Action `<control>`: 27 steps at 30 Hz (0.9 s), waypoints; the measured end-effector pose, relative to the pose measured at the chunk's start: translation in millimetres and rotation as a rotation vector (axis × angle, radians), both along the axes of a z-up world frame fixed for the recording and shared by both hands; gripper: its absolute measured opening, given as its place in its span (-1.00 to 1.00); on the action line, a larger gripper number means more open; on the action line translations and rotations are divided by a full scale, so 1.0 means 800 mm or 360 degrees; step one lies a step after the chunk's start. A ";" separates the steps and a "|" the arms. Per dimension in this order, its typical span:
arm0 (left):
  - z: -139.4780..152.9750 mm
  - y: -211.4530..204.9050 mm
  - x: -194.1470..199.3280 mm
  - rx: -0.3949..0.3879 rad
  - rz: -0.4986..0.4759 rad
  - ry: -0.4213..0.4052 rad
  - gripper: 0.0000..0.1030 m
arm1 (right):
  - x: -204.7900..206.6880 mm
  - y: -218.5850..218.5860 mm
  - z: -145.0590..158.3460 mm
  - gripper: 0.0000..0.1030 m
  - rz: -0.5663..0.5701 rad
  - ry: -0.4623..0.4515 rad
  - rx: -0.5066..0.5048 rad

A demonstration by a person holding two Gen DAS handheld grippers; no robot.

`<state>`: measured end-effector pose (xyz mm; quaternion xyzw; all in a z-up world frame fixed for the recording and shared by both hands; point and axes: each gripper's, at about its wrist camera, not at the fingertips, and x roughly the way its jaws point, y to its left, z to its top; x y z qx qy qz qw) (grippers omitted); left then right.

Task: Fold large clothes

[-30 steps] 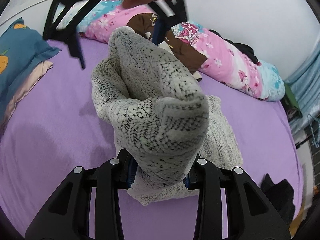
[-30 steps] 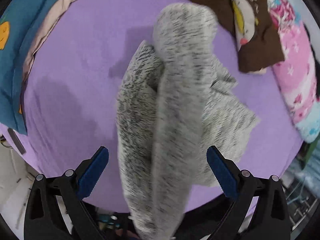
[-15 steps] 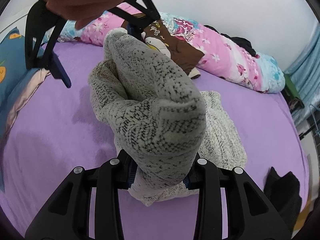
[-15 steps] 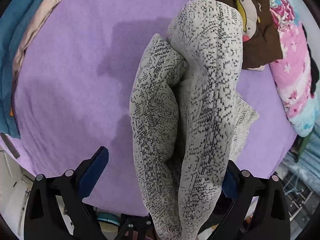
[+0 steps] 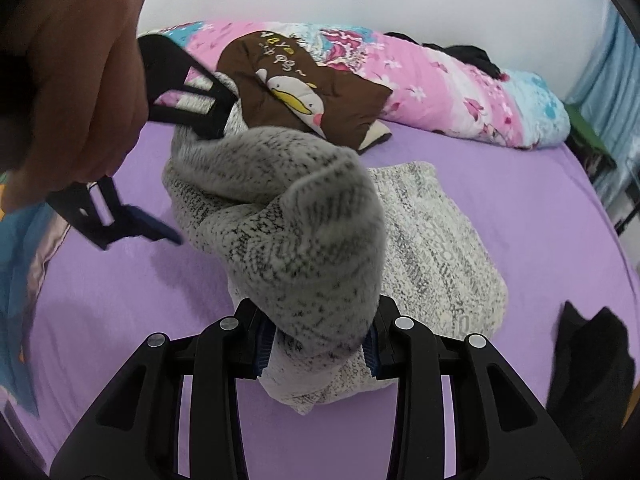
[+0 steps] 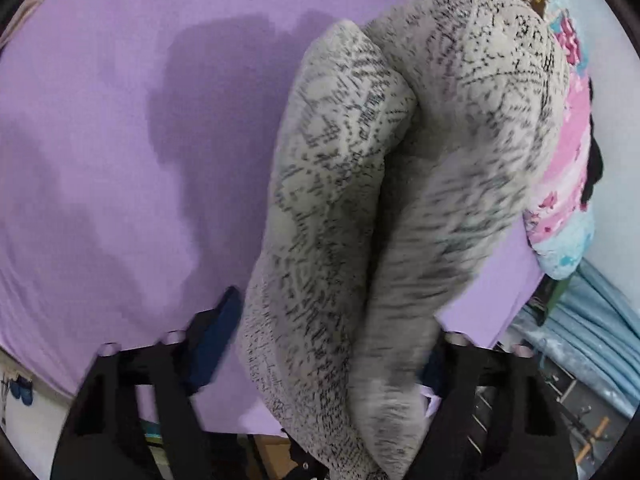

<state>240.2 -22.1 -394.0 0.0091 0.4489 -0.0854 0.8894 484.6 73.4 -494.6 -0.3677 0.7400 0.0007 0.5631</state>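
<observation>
A thick grey-and-white knit sweater [image 5: 432, 240] lies bunched on the purple bed sheet [image 5: 500, 184]. My left gripper [image 5: 316, 344] is shut on a raised fold of it, which bulges up between the pads. A hand [image 5: 68, 80] holds my right gripper [image 5: 196, 182] over the fold's far end. In the right wrist view the lifted sweater [image 6: 360, 200] runs between the jaws of the right gripper [image 6: 324, 344], which are closing. The left blue pad [image 6: 216, 340] stands just beside the knit. The cloth hides the other pad.
A brown cushion with a penguin print [image 5: 304, 92] and a pink floral quilt roll [image 5: 460, 88] lie along the wall. Dark clothing [image 5: 588, 364] sits at the bed's right edge. A blue pillow [image 5: 16, 280] is at the left. Light blue curtains [image 6: 580, 320] hang beyond the bed.
My right gripper came down over the lifted fold and its jaws narrowed from wide open to close around the knit. My left gripper kept its grip and shifted slightly.
</observation>
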 end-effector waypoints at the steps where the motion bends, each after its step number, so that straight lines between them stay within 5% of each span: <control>1: -0.001 -0.005 -0.002 0.0019 -0.0020 -0.0001 -0.35 | 0.000 -0.004 -0.002 -0.10 0.0008 0.0000 -0.0016; 7: -0.001 -0.029 -0.009 0.0061 -0.0104 -0.0016 -0.35 | 0.017 -0.038 0.009 -0.56 0.0003 -0.0005 0.0075; 18: 0.010 -0.011 -0.031 0.0027 -0.0179 -0.0008 -0.35 | 0.007 -0.147 0.070 -0.65 -0.0052 -0.0035 0.0547; 21: 0.017 0.005 -0.050 -0.0102 -0.0209 -0.0013 -0.34 | 0.004 -0.176 0.087 -0.66 -0.0068 -0.0037 0.0663; 24: 0.031 0.050 -0.066 -0.0435 -0.0111 -0.0034 -0.34 | 0.002 -0.220 0.101 -0.66 -0.0117 -0.0074 0.0747; 27: 0.046 0.082 -0.069 -0.0533 -0.0073 -0.0084 -0.38 | 0.012 -0.263 0.110 -0.66 -0.0201 -0.0101 0.0821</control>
